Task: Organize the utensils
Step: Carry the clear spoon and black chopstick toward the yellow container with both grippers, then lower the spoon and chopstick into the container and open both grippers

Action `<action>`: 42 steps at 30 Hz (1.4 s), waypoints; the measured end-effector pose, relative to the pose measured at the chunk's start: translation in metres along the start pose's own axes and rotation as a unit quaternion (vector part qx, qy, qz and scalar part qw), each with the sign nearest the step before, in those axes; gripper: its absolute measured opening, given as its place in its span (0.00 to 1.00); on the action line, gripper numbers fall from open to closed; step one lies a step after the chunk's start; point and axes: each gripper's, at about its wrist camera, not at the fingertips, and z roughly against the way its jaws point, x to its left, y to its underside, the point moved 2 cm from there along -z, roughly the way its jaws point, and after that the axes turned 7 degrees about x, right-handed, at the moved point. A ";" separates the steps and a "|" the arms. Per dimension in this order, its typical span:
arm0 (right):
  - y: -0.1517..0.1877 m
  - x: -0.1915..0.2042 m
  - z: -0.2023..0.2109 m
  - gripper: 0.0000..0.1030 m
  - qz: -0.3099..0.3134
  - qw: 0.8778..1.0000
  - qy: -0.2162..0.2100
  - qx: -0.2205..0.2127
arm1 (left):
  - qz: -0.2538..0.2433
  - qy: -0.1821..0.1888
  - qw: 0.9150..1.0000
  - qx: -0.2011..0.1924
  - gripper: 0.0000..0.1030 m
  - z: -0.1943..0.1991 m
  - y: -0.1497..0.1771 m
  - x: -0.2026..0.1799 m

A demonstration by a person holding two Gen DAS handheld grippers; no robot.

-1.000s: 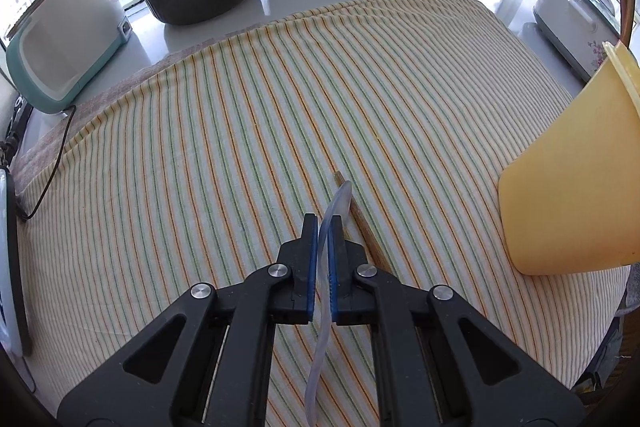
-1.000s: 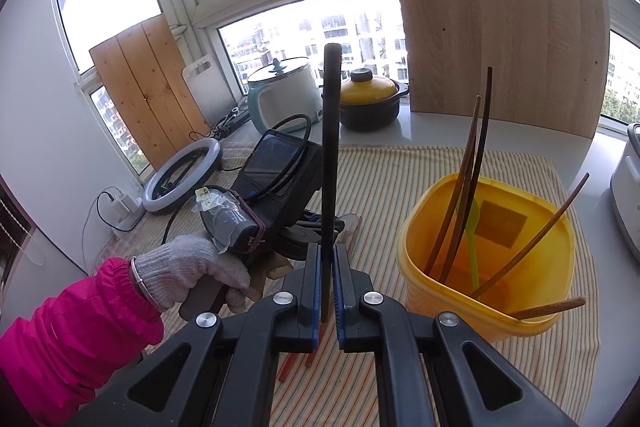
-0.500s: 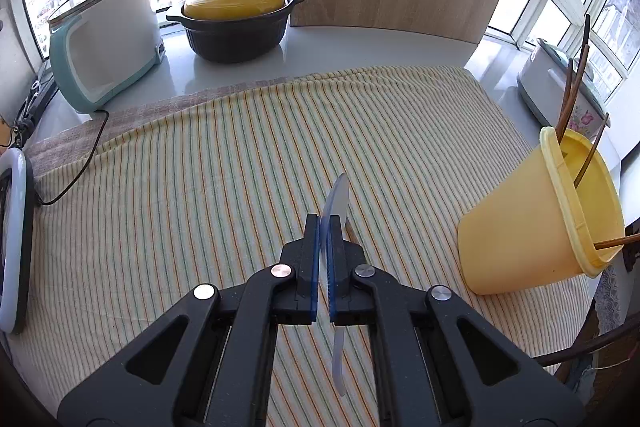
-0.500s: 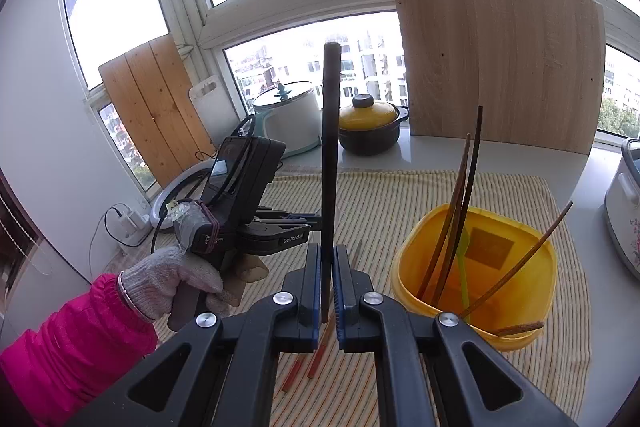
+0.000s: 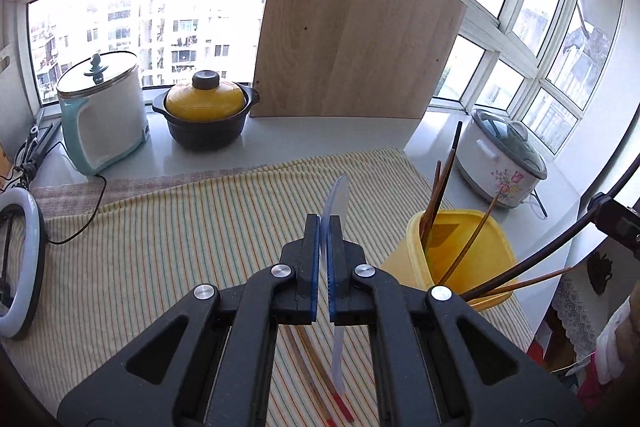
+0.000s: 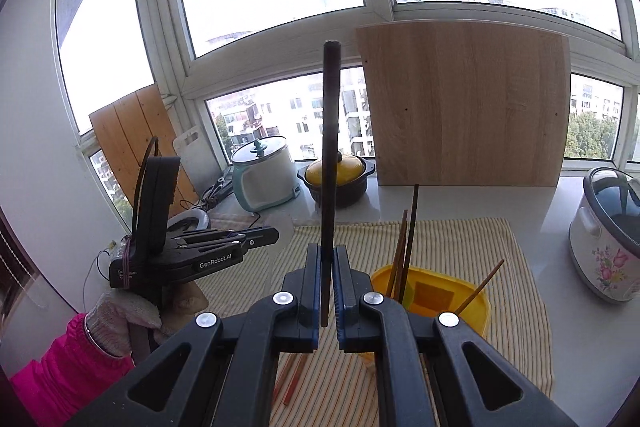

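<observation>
My left gripper [image 5: 325,227] is shut on a thin translucent plastic knife [image 5: 338,199], lifted above the striped cloth [image 5: 160,247]; its blade sticks up past the fingertips and its handle hangs below. My right gripper [image 6: 328,255] is shut on a dark chopstick [image 6: 330,147] that stands upright. A yellow tub [image 5: 476,247] [image 6: 440,291] holds several wooden chopsticks and sits at the right on the cloth. Two reddish chopsticks [image 5: 316,375] [image 6: 292,379] lie on the cloth under the grippers. The left gripper [image 6: 256,239] also shows in the right wrist view, held by a gloved hand [image 6: 120,311].
A teal-and-white cooker [image 5: 102,119], a black pot with a yellow lid [image 5: 206,115] and a wooden board [image 5: 352,39] stand along the window. A flowered rice cooker [image 5: 504,163] is at the right. A ring light [image 5: 20,259] lies left.
Both grippers rose and tilted upward, each keeping its grip. The clear knife came up off the cloth, leaving the reddish chopsticks below. The yellow tub now sits lower in both views.
</observation>
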 end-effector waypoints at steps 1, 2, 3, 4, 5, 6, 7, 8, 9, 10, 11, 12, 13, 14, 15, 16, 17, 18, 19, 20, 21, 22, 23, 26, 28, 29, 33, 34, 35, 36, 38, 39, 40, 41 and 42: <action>-0.002 -0.004 0.004 0.03 -0.003 1.000 0.003 -0.005 | -0.002 0.004 1.000 -0.006 0.00 0.003 -0.002 -0.005; -0.003 -0.006 0.008 0.03 -0.006 1.000 0.007 -0.010 | -0.004 0.010 1.000 -0.013 0.00 0.007 -0.006 -0.010; -0.005 -0.010 0.012 0.03 -0.008 1.000 0.010 -0.015 | -0.006 0.014 1.000 -0.018 0.00 0.010 -0.009 -0.015; -0.006 -0.013 0.016 0.03 -0.011 1.000 0.013 -0.020 | -0.008 0.018 1.000 -0.023 0.00 0.012 -0.012 -0.020; -0.007 -0.016 0.020 0.03 -0.013 0.999 0.016 -0.024 | -0.010 0.022 0.999 -0.029 0.00 0.015 -0.015 -0.026; -0.008 -0.019 0.023 0.03 -0.016 0.999 0.020 -0.029 | -0.012 0.027 0.999 -0.034 0.00 0.017 -0.018 -0.032; -0.009 -0.022 0.026 0.03 -0.018 0.999 0.023 -0.032 | -0.013 0.031 0.999 -0.038 0.00 0.018 -0.021 -0.037; -0.009 -0.025 0.029 0.03 -0.019 0.999 0.028 -0.035 | -0.015 0.034 0.998 -0.041 0.00 0.018 -0.023 -0.042; -0.009 -0.028 0.030 0.03 -0.021 0.999 0.033 -0.037 | -0.019 0.033 0.998 -0.044 0.00 0.017 -0.025 -0.049; -0.009 -0.032 0.032 0.03 -0.023 0.998 0.039 -0.039 | -0.021 0.032 0.998 -0.046 0.00 0.016 -0.028 -0.053; -0.009 -0.036 0.033 0.03 -0.024 0.998 0.045 -0.039 | -0.021 0.036 0.998 -0.048 0.00 0.014 -0.030 -0.057; -0.009 -0.039 0.033 0.03 -0.026 0.998 0.050 -0.039 | -0.020 0.041 0.998 -0.048 0.00 0.012 -0.032 -0.061; -0.007 -0.043 0.033 0.03 -0.029 0.997 0.054 -0.039 | -0.019 0.044 0.998 -0.050 0.00 0.009 -0.034 -0.064; -0.006 -0.047 0.033 0.03 -0.031 0.997 0.059 -0.037 | -0.020 0.042 0.998 -0.052 0.00 0.005 -0.036 -0.068; -0.005 -0.050 0.033 0.03 -0.033 0.997 0.063 -0.036 | -0.022 0.040 0.997 -0.055 0.00 0.003 -0.038 -0.071; -0.003 -0.052 0.032 0.03 -0.034 0.997 0.068 -0.033 | -0.023 0.038 0.997 -0.058 0.00 0.000 -0.039 -0.076; -0.001 -0.054 0.030 0.03 -0.035 0.996 0.071 -0.030 | -0.023 0.037 0.997 -0.060 0.00 -0.004 -0.040 -0.078; 0.001 -0.057 0.028 0.03 -0.037 0.996 0.073 -0.025 | -0.021 0.036 0.997 -0.061 0.00 -0.007 -0.041 -0.080; 0.002 -0.060 0.026 0.03 -0.038 0.996 0.073 -0.021 | -0.018 0.037 0.997 -0.061 0.00 -0.011 -0.042 -0.081; 0.005 -0.063 0.024 0.03 -0.041 0.996 0.073 -0.016 | -0.014 0.038 0.997 -0.062 0.00 -0.015 -0.042 -0.082; 0.006 -0.066 0.022 0.03 -0.042 0.996 0.073 -0.012 | -0.012 0.037 0.997 -0.062 0.00 -0.019 -0.042 -0.083; 0.008 -0.068 0.020 0.03 -0.045 0.996 0.072 -0.007 | -0.011 0.032 0.997 -0.062 0.00 -0.023 -0.042 -0.084; 0.010 -0.070 0.017 0.03 -0.048 0.996 0.071 -0.003 | -0.009 0.030 0.998 -0.060 0.00 -0.027 -0.041 -0.085; 0.017 -0.077 0.008 0.03 -0.057 0.996 0.065 0.012 | -0.005 0.032 0.998 -0.046 0.00 -0.042 -0.038 -0.087; 0.020 -0.080 0.003 0.03 -0.060 0.996 0.064 0.021 | -0.008 0.028 0.999 -0.040 0.00 -0.048 -0.035 -0.089; 0.022 -0.081 0.000 0.03 -0.062 0.996 0.063 0.025 | -0.008 0.027 0.999 -0.037 0.00 -0.051 -0.034 -0.089; 0.029 -0.084 -0.009 0.03 -0.065 0.995 0.060 0.040 | -0.013 0.028 0.999 -0.026 0.00 -0.056 -0.025 -0.090; 0.030 -0.084 -0.012 0.03 -0.065 0.995 0.061 0.044 | -0.014 0.030 0.999 -0.023 0.00 -0.056 -0.022 -0.090; 0.032 -0.084 -0.016 0.03 -0.065 0.995 0.061 0.049 | -0.015 0.032 0.999 -0.020 0.00 -0.057 -0.020 -0.090; 0.034 -0.084 -0.019 0.03 -0.067 0.995 0.060 0.053 | -0.018 0.033 0.999 -0.017 0.00 -0.056 -0.017 -0.091; 0.038 -0.086 -0.026 0.03 -0.071 0.994 0.057 0.063 | -0.022 0.034 0.999 -0.013 0.00 -0.055 -0.012 -0.091; 0.039 -0.087 -0.029 0.03 -0.074 0.993 0.055 0.067 | -0.023 0.035 0.999 -0.011 0.00 -0.054 -0.010 -0.091; 0.040 -0.087 -0.031 0.03 -0.075 0.993 0.054 0.071 | -0.025 0.037 0.999 -0.009 0.00 -0.053 -0.008 -0.090; 0.042 -0.087 -0.034 0.03 -0.076 0.993 0.053 0.074 | -0.026 0.039 0.999 -0.007 0.00 -0.052 -0.006 -0.090; 0.042 -0.087 -0.034 0.04 -0.077 0.993 0.048 0.075 | -0.028 0.041 0.999 -0.005 0.00 -0.051 -0.004 -0.090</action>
